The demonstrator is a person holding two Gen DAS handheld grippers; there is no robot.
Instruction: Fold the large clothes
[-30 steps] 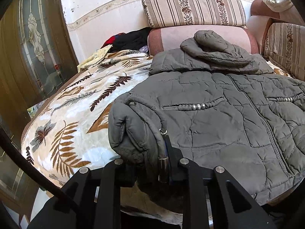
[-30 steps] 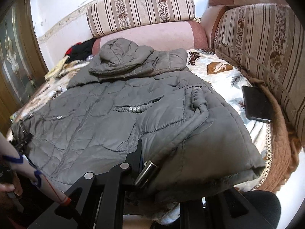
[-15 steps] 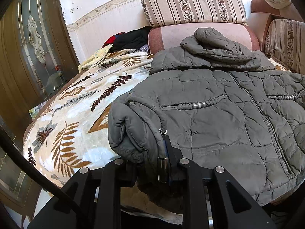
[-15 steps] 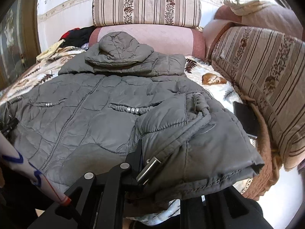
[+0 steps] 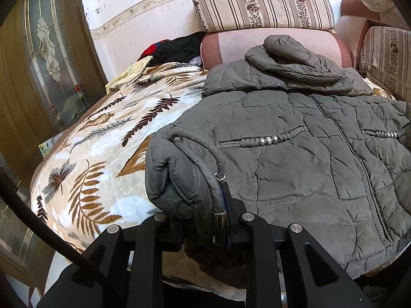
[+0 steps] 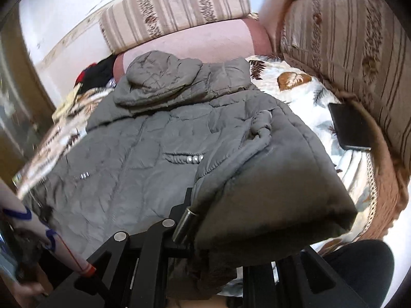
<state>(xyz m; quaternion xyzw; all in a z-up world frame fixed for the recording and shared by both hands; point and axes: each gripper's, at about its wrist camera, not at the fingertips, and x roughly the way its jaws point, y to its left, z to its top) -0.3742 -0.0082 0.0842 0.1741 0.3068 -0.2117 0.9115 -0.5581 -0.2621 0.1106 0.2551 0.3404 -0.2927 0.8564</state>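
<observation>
My left gripper (image 5: pixel 205 220) and right gripper (image 6: pixel 203 210) each clamp the grey padded jacket's (image 5: pixel 295 159) hem corners; next, I judge, fold them toward the hood (image 5: pixel 287 51) at upper frame.

1. The left gripper (image 5: pixel 205 205) points forward and down, its jaws nearly closed and pinching a bunched fold of grey padded fabric.
2. The right gripper (image 6: pixel 205 202) also tilts downward, jaws nearly closed and clamping a thick fold.

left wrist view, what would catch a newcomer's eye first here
A big grey quilted hooded jacket sprawls front-up across the leaf-print blanket, hood toward the striped sofa cushion. The left tool pinches the bunched hem corner nearest the camera. In the right wrist view, a black phone lies beside the jacket.
</observation>
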